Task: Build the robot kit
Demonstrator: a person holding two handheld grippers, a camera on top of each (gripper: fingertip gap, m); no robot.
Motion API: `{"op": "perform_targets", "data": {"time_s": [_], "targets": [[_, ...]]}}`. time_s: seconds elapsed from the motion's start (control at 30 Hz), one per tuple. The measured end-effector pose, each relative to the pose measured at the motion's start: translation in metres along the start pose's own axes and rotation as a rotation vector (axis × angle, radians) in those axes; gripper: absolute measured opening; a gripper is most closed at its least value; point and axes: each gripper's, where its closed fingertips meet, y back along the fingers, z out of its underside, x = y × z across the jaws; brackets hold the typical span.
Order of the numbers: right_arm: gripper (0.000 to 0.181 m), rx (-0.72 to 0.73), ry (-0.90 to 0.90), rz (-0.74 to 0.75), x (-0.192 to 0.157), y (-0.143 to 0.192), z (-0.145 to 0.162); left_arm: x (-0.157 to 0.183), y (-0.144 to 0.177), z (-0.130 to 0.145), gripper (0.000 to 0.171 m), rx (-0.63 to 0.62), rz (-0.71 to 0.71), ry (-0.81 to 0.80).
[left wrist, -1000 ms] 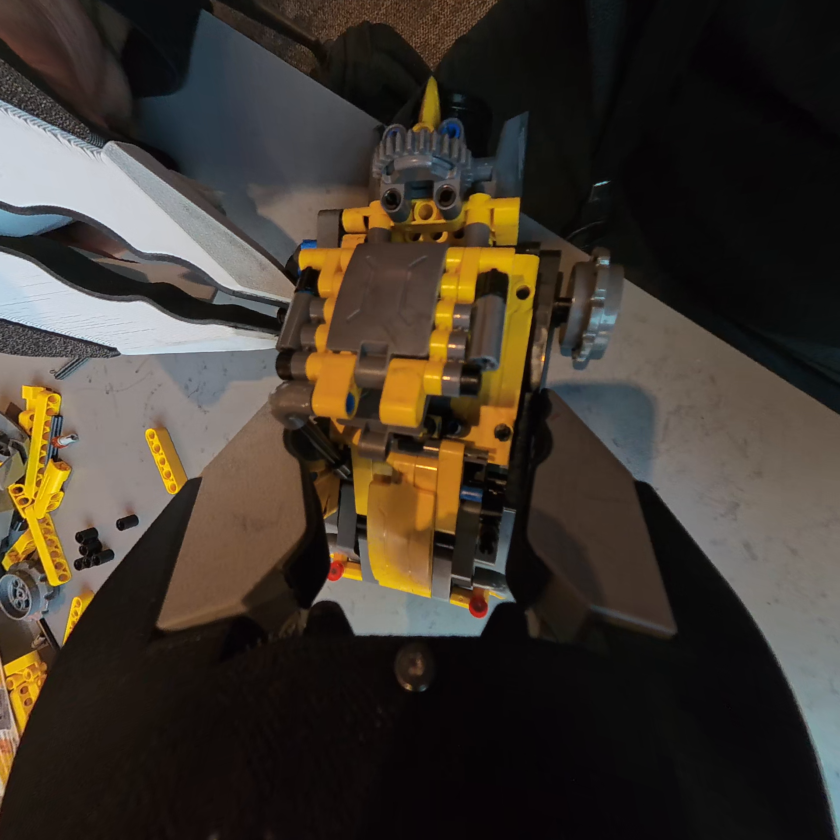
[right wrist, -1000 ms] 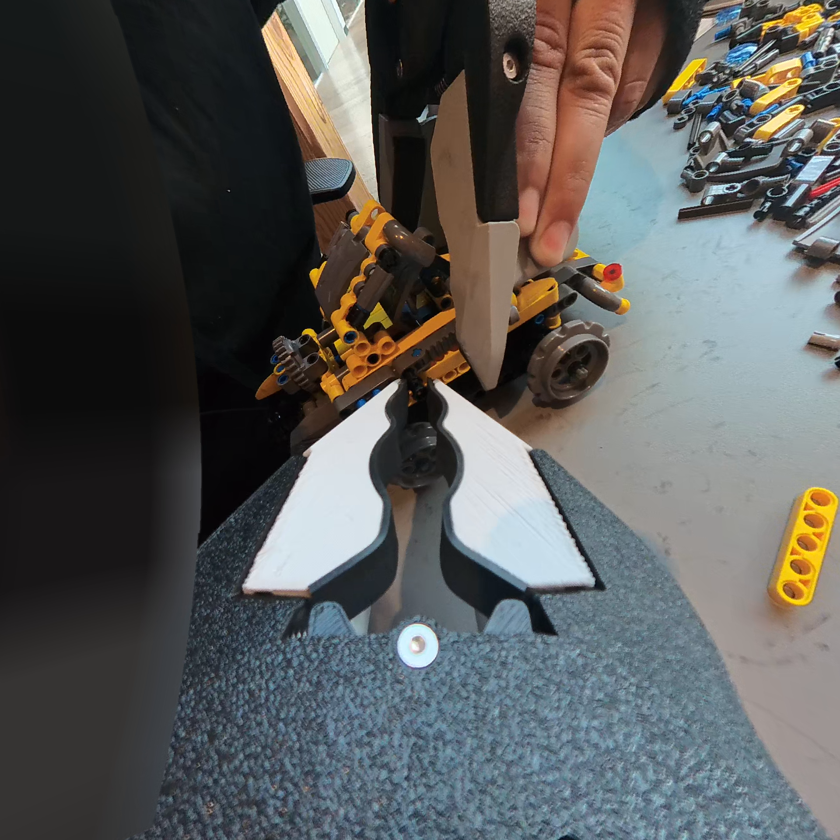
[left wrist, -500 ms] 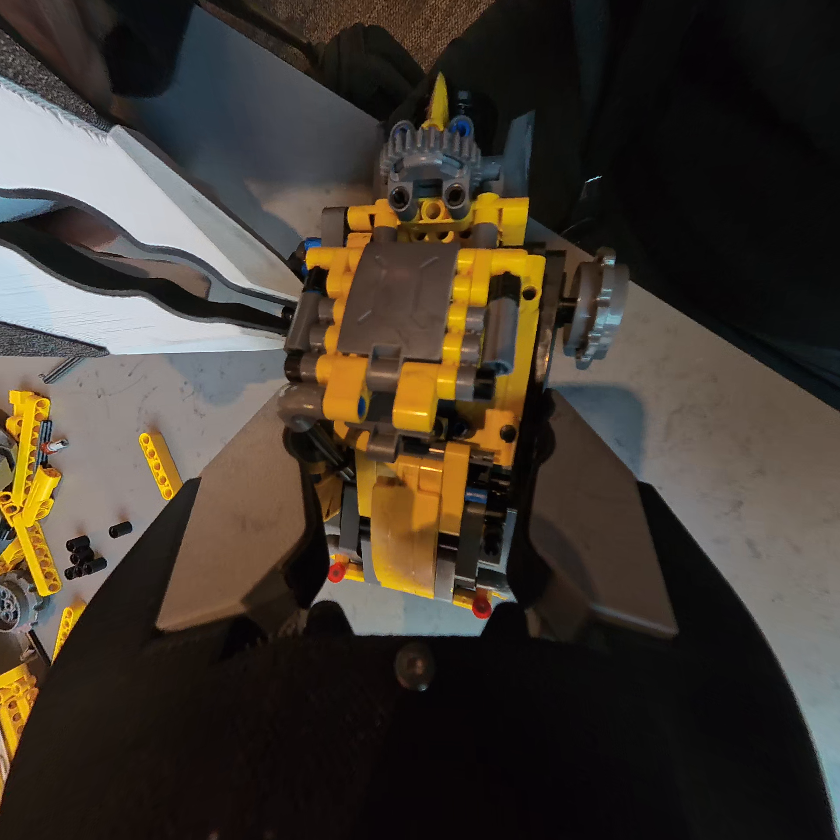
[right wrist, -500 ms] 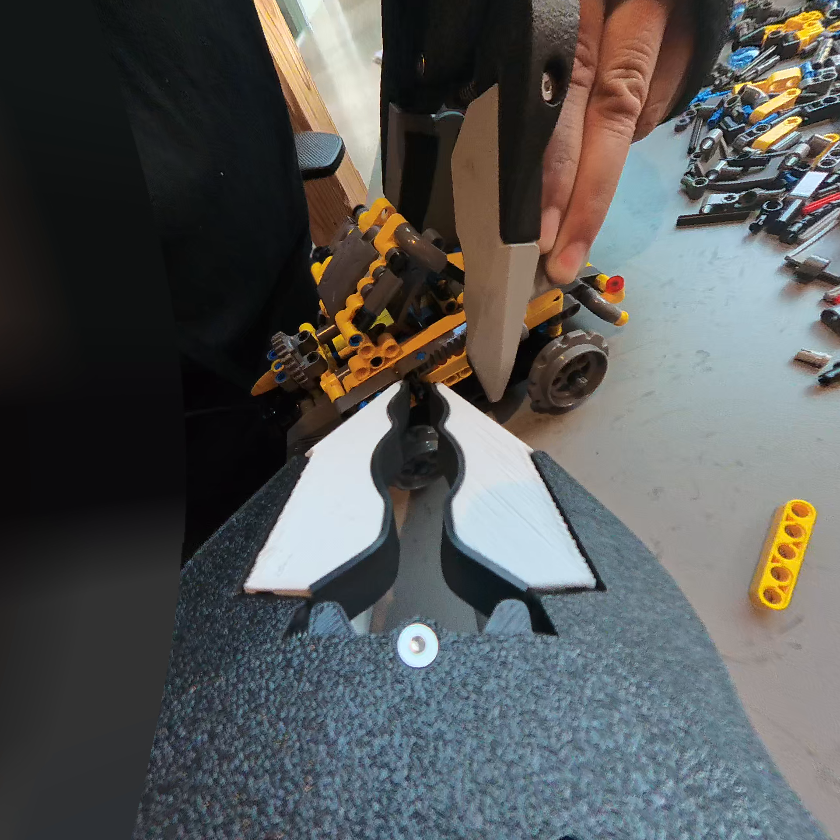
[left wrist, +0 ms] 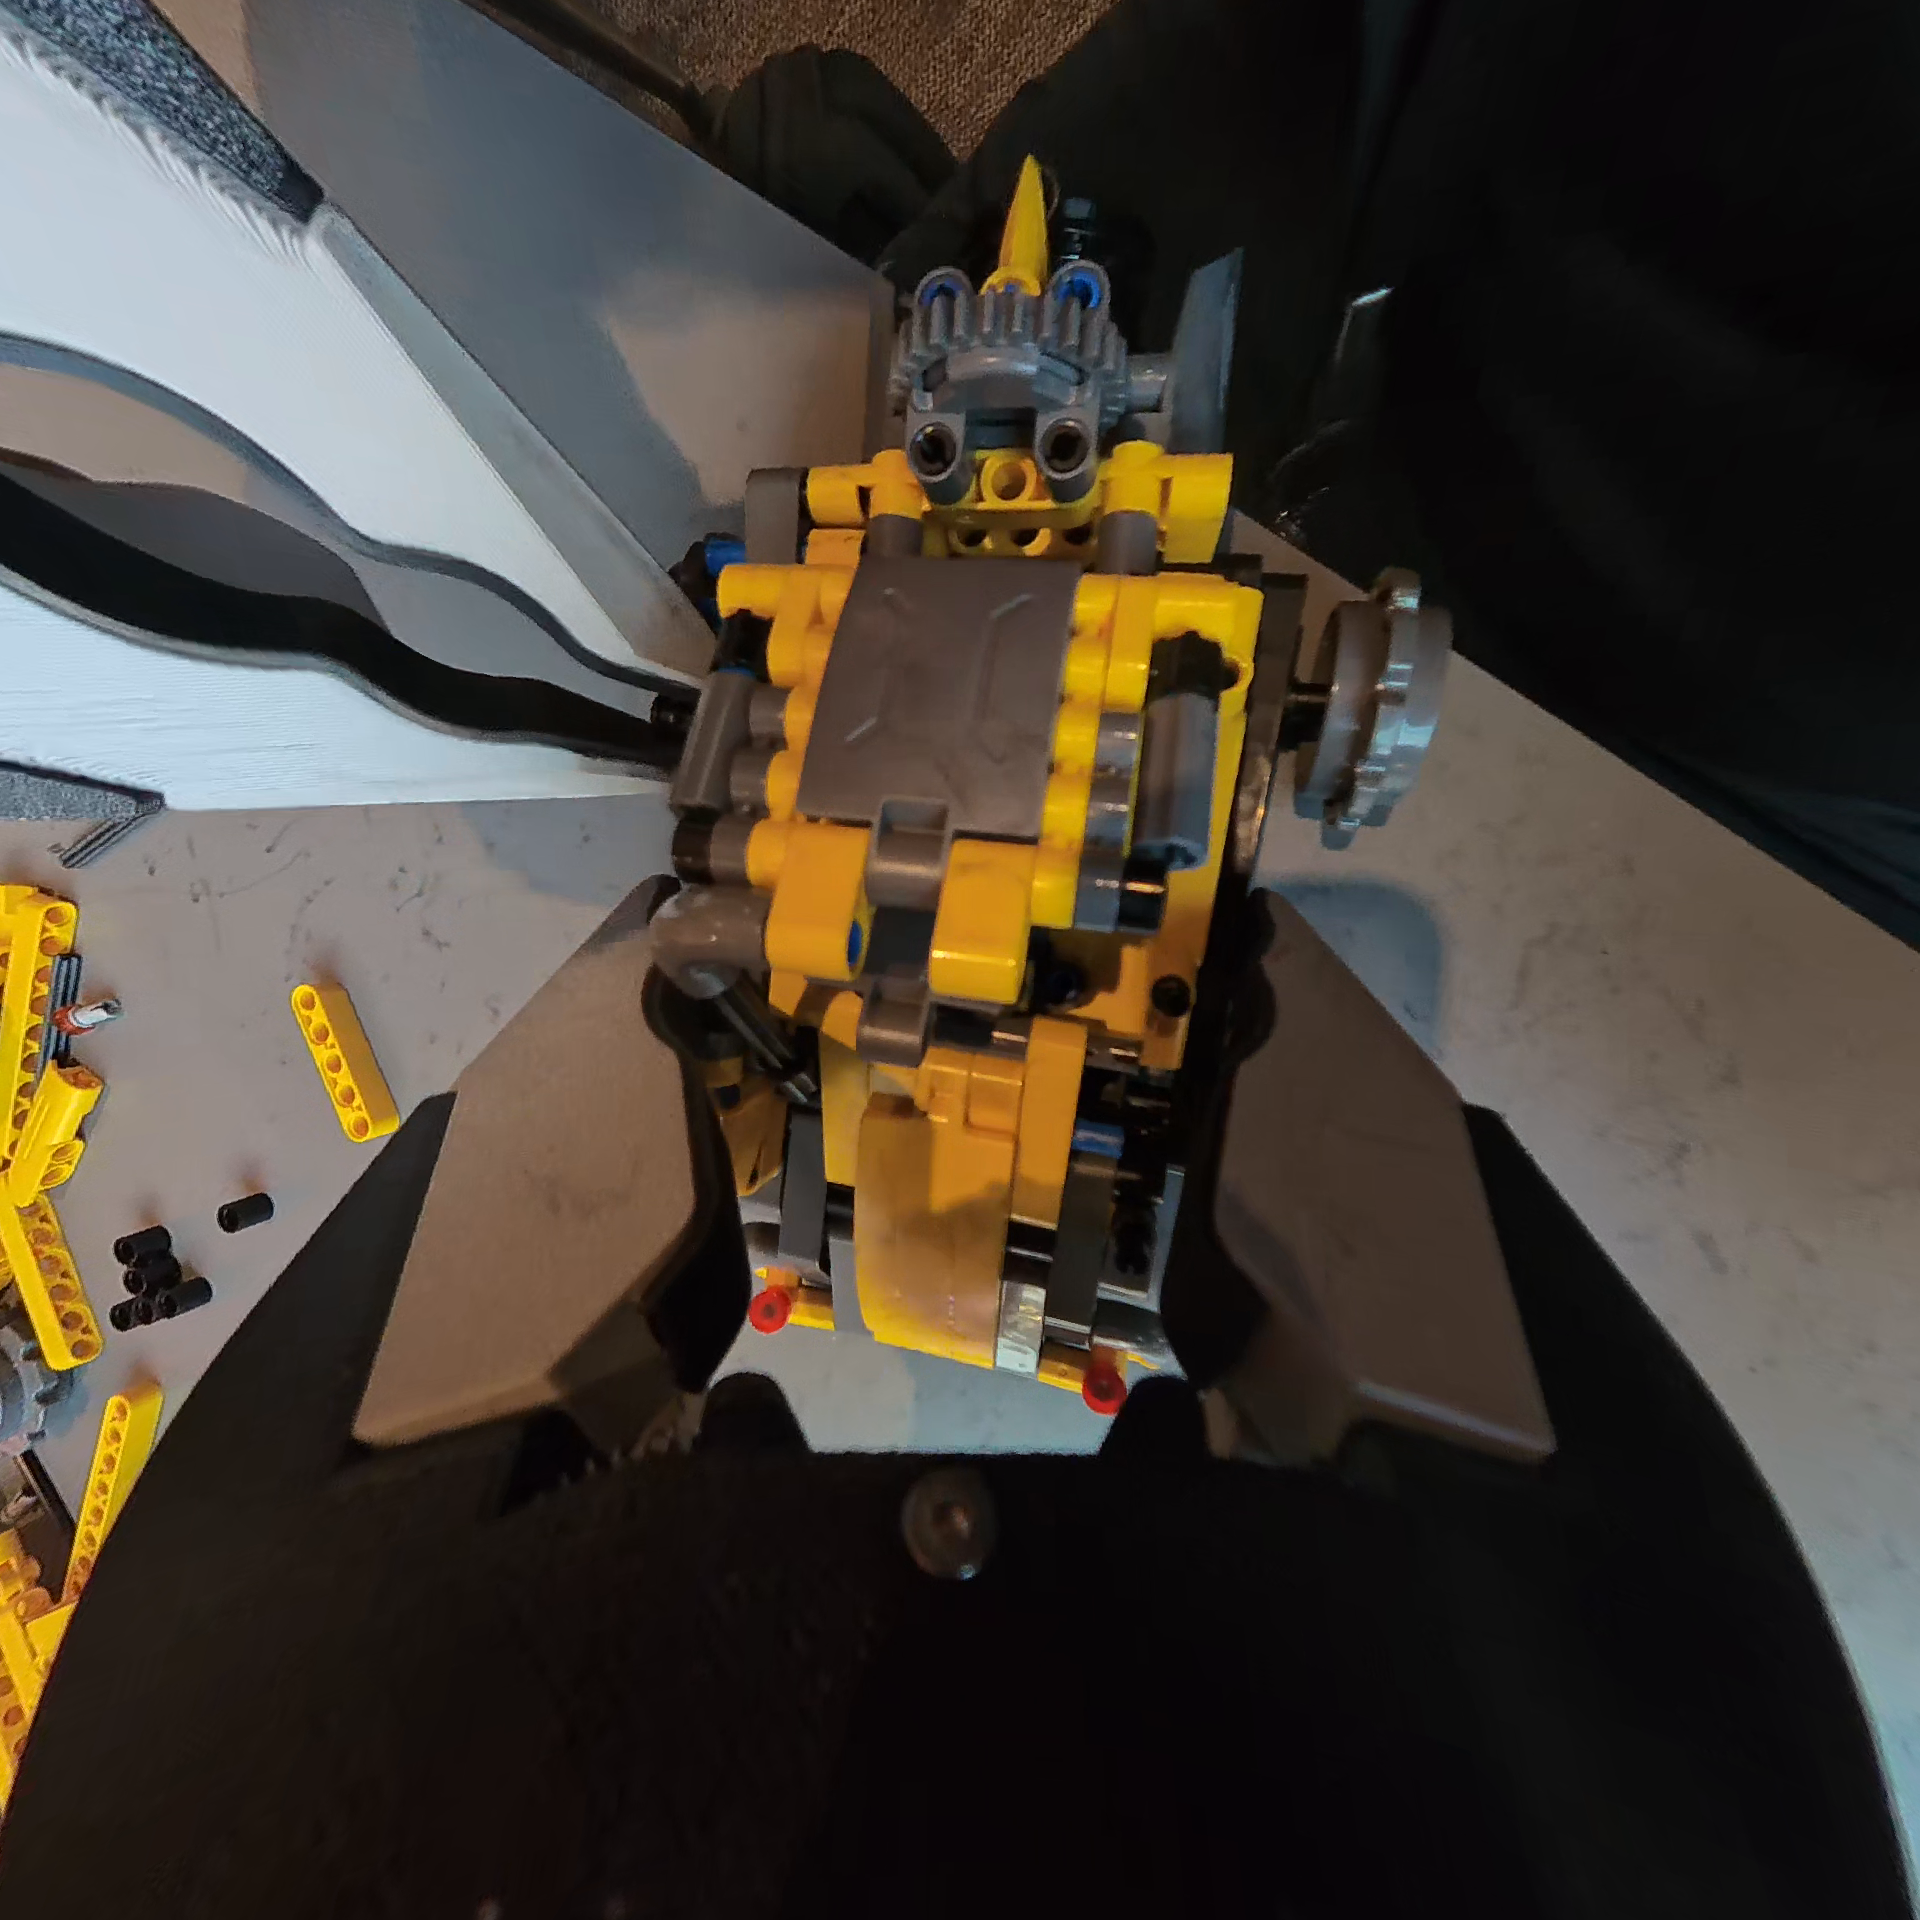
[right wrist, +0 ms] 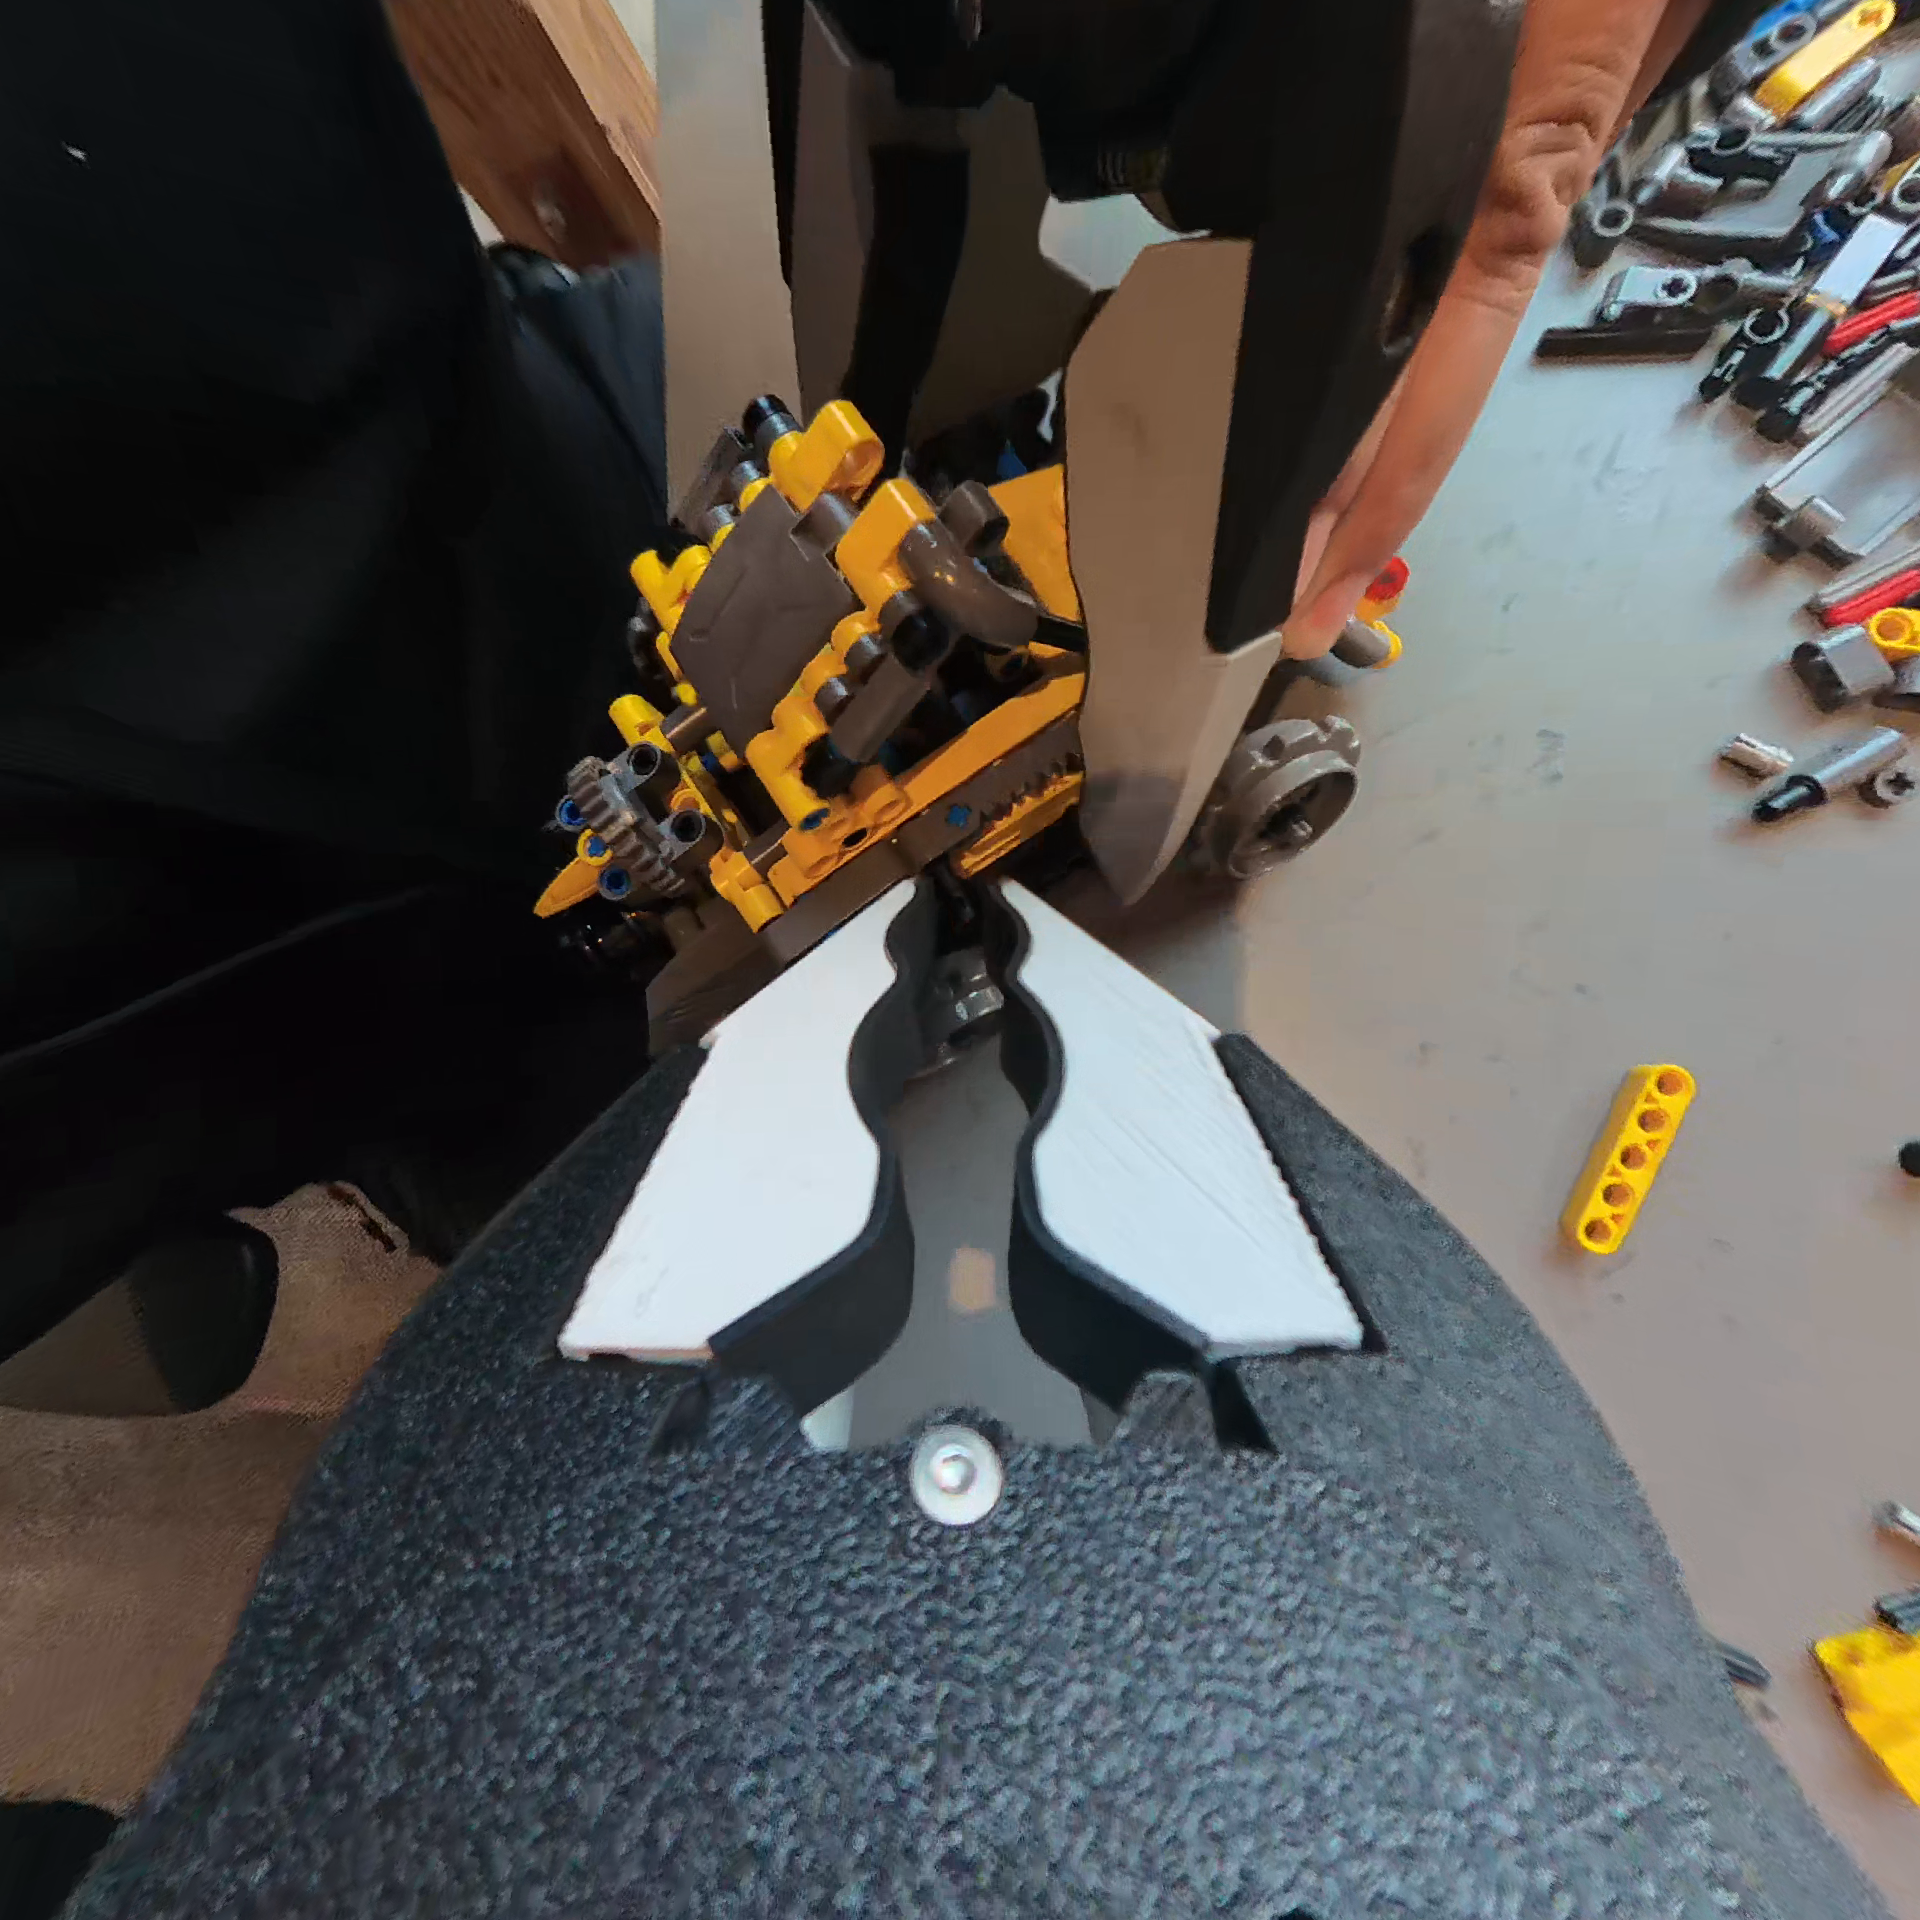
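Toy truck [left wrist: 966, 852], yellow and grey, sits at the counter [left wrist: 1558, 1091] edge, clamped between the left tool [left wrist: 951, 966] fingers. From the right wrist, the right tool [right wrist: 961, 914] pinches a small dark pin [right wrist: 961, 997] at the truck's side; a yellow beam [right wrist: 1628, 1158] lies nearby.

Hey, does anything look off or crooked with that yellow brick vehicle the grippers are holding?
Yes. The yellow brick vehicle sits tilted at the edge of the grey table, with its gear end overhanging. The left gripper clamps its body; the right gripper pinches a dark pin at its side. Its grey wheel has no tyre.
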Motion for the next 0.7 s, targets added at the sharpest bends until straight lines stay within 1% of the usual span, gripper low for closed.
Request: {"op": "perform_targets", "data": {"time_s": [0.17,0.27,0.3,0.4,0.43,0.53,0.63,0.7], "targets": [[0.007,-0.112,-0.038,0.035,0.0006,0.0019,0.0028,-0.0008,0.0004,-0.0015,0.100,0.001,-0.020,0.006],[0.007,-0.162,-0.045,0.010,0.0003,0.0024,0.0038,-0.0010,0.0002,-0.0021,0.100,-0.003,-0.026,0.007],[0.007,-0.141,-0.043,-0.020,-0.0005,0.0015,0.0029,0.0000,0.0000,-0.0021,0.100,-0.005,-0.024,0.003],[0.006,0.023,-0.158,-0.173,-0.0043,-0.0031,0.0003,0.0031,-0.0010,-0.0021,0.102,0.004,-0.004,0.006],[0.006,0.058,-0.160,-0.181,-0.0045,-0.0038,-0.0003,0.0034,-0.0010,-0.0019,0.102,0.005,-0.002,0.007],[0.006,0.107,-0.119,-0.147,-0.0037,-0.0041,-0.0020,0.0033,-0.0013,-0.0013,0.103,0.007,0.005,0.001],[0.005,0.203,-0.128,-0.162,-0.0050,-0.0052,-0.0040,0.0045,-0.0013,-0.0012,0.103,0.006,0.007,-0.001],[0.007,0.252,-0.100,-0.166,-0.0048,-0.0042,-0.0044,0.0040,-0.0011,-0.0014,0.103,0.005,0.001,0.003]]}}
